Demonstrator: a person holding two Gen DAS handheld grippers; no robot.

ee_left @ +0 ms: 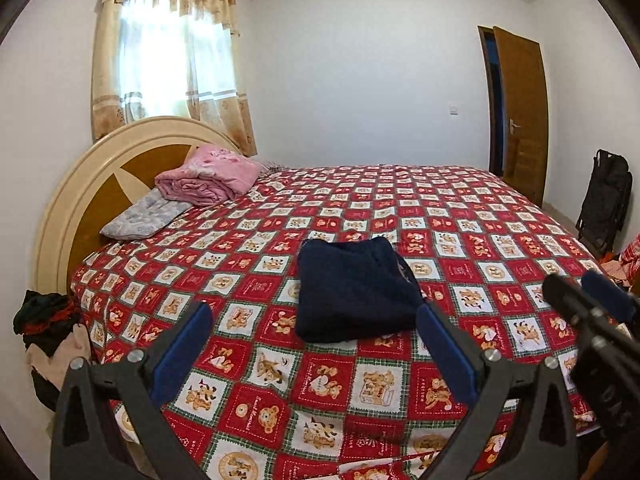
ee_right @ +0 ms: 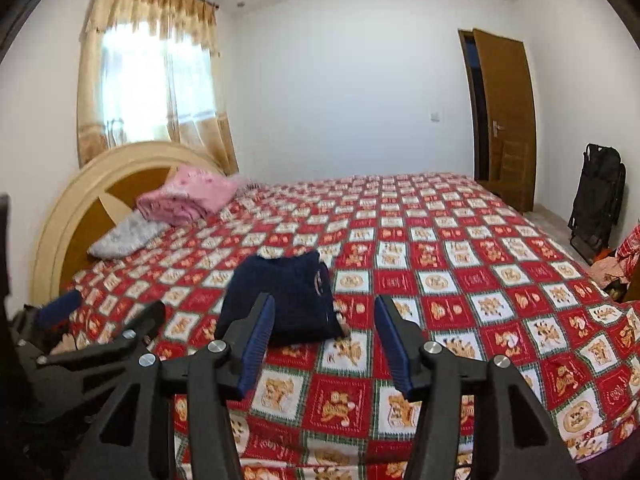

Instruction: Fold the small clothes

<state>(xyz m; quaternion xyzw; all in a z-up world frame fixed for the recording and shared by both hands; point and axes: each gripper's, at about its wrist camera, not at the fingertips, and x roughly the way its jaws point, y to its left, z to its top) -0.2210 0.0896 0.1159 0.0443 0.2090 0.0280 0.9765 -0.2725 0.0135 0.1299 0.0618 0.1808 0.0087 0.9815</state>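
Note:
A dark navy garment (ee_left: 354,290) lies folded into a compact square on the red patterned bed cover (ee_left: 480,240). It also shows in the right wrist view (ee_right: 288,300). My left gripper (ee_left: 316,312) is open and empty, held above the bed just short of the garment's near edge. My right gripper (ee_right: 326,304) is open and empty, held above the bed near the garment's near right corner. The right gripper shows at the right edge of the left wrist view (ee_left: 588,300). The left gripper shows at the left edge of the right wrist view (ee_right: 104,308).
A folded pink blanket (ee_left: 208,176) and a grey pillow (ee_left: 140,216) lie by the headboard (ee_left: 80,200). A heap of clothes (ee_left: 48,340) sits left of the bed. More clothes (ee_left: 624,260) and a black folded chair (ee_left: 604,200) are at the right. A wooden door (ee_left: 520,112) stands open.

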